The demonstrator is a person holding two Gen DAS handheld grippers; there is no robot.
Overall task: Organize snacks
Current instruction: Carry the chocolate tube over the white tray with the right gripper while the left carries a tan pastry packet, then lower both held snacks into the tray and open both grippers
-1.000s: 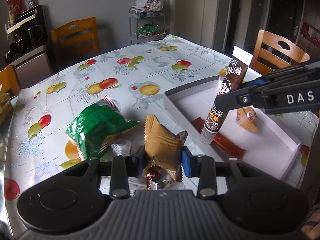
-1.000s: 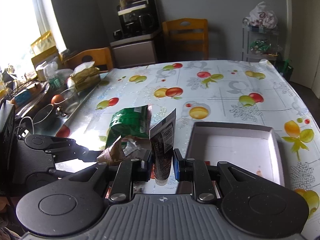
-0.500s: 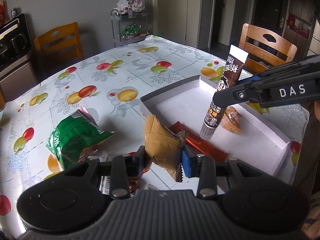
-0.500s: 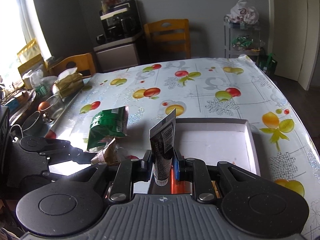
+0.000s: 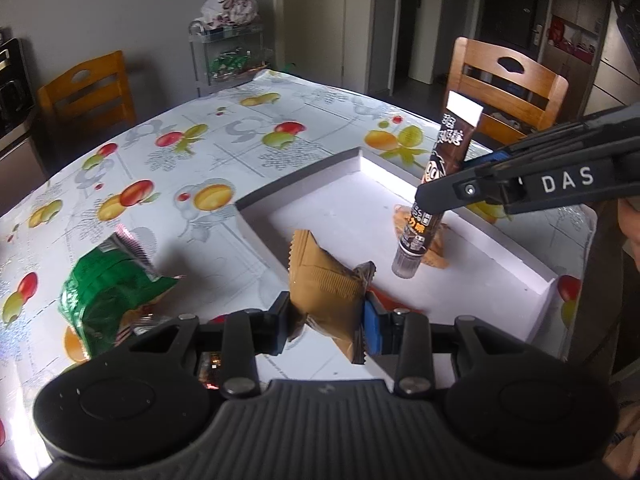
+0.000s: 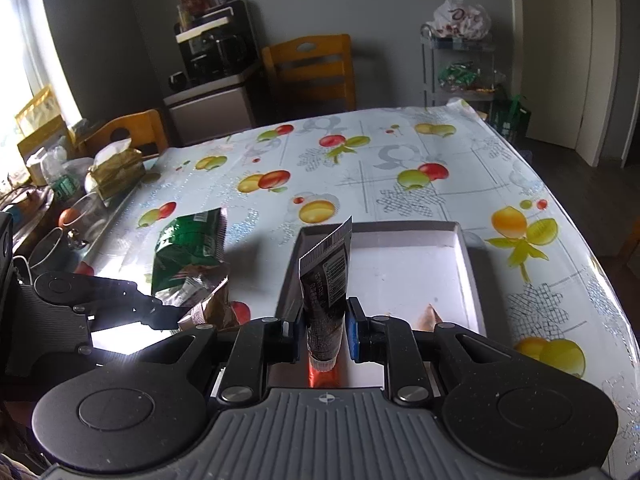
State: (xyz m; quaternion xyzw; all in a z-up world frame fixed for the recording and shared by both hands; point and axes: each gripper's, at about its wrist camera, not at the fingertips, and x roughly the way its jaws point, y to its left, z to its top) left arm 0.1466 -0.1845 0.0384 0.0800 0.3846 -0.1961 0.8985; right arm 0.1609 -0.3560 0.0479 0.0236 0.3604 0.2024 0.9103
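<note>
Heads up, you've got both hands loaded over the white tray (image 5: 256, 204). Your left gripper (image 5: 326, 316) is pinched on a tan snack packet (image 5: 324, 284) hanging just above the tray's near corner, and your right gripper (image 6: 323, 330) is clamped on a dark squeeze tube (image 6: 324, 280), cap down, over the tray floor beside a small orange wrapper (image 5: 438, 250). My worry: the tube is held near its lower end and leans, so it could tip when released. The packet sits at the tray's edge, so letting go early might land it on the wall or outside. A green bag (image 5: 106, 296) lies on the table well left of the tray.
</note>
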